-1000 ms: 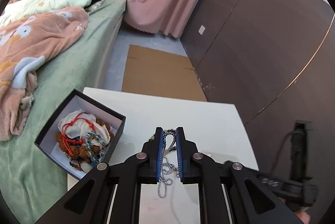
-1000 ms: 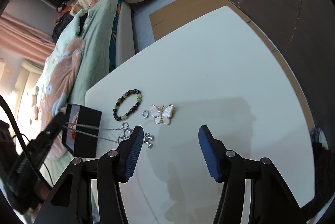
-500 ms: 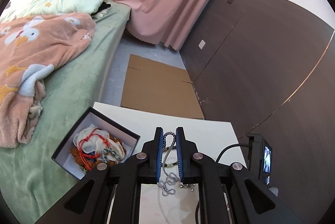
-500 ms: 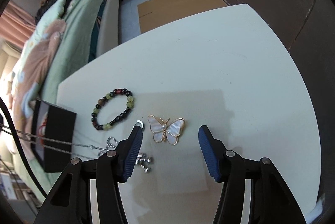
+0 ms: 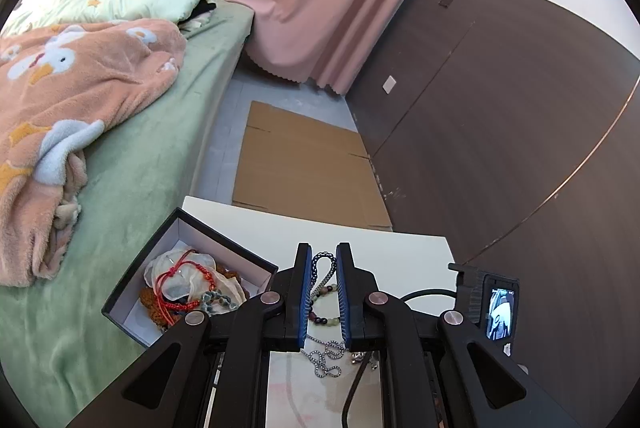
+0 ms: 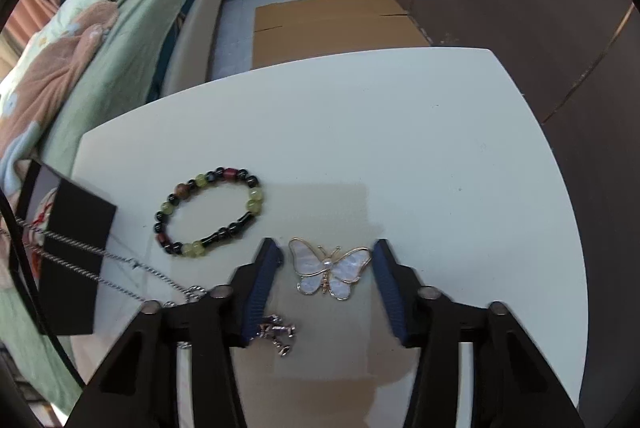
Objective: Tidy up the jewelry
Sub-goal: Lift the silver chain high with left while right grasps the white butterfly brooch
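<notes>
Currently the right gripper [image 6: 327, 264] has its fingers either side of the butterfly brooch [image 6: 329, 273] on the white table [image 6: 400, 132]; the jaws are closing, with the brooch between them and a gap showing on both sides, so no contact yet. The left gripper [image 5: 323, 292] is pinched narrow on a loop of silver chain [image 5: 323, 266]; the rest of the chain trails down to the table beneath it.

Risks, as judged:
- Brooch is thin, flat and lies flush on the table. Pads closing above its edge may ride over the wings or flick it sideways.
- Silver pendant [image 6: 278, 332] lies just beside the right gripper's left finger; the finger could snag it or drag the chain.
- Chain runs taut from the pendant area past the black box [image 6: 76, 248]. Pulling the left gripper further while the right one sits on the pendant could yank or tangle it.
- Bead bracelet [image 6: 208, 212] is near, left of the brooch, clear of the pads.

Pose: right gripper tips steeply down over the table, brooch centred. Left gripper slopes moderately down, above the table's near part, the open box of jewelry [image 5: 188, 288] to its left at the table edge by the bed [image 5: 132, 156].
</notes>
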`<state>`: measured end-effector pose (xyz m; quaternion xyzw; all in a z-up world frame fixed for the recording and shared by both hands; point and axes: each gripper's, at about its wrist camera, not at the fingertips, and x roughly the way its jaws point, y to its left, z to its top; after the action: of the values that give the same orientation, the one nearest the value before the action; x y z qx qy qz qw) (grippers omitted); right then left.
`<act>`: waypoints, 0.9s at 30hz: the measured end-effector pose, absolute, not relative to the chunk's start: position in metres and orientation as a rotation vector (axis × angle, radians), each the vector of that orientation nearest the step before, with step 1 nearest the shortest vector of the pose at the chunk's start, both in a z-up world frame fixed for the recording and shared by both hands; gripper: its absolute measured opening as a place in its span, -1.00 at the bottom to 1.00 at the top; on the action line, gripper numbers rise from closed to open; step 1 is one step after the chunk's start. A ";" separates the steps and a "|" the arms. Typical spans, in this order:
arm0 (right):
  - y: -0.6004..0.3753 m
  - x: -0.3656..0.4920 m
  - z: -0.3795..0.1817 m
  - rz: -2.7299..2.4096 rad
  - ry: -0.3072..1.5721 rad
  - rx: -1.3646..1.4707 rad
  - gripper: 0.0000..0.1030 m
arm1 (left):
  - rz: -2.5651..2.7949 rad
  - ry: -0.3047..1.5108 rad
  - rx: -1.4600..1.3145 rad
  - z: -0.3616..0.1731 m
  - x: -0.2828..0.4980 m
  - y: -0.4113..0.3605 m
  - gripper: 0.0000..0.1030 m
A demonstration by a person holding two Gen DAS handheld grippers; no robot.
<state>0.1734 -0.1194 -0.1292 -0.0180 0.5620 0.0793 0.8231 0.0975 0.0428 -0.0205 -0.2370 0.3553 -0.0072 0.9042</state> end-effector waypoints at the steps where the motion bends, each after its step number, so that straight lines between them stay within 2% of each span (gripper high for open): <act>1: -0.122 0.173 -0.129 0.173 1.201 -0.037 -0.20 | -0.015 0.734 -0.488 -0.020 0.098 0.043 -0.76; 14: -0.184 0.161 -0.110 0.282 1.187 0.248 -0.20 | -0.033 0.683 -0.443 0.000 0.082 0.017 -0.76; 27: -0.208 0.164 -0.082 0.379 1.119 0.400 -0.19 | 0.015 0.563 -0.294 0.085 0.069 -0.007 -0.77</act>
<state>0.1639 -0.2082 -0.0816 0.1875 0.5240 0.1772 0.8117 0.0695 -0.0067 0.0846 -0.1443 0.2768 0.0075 0.9500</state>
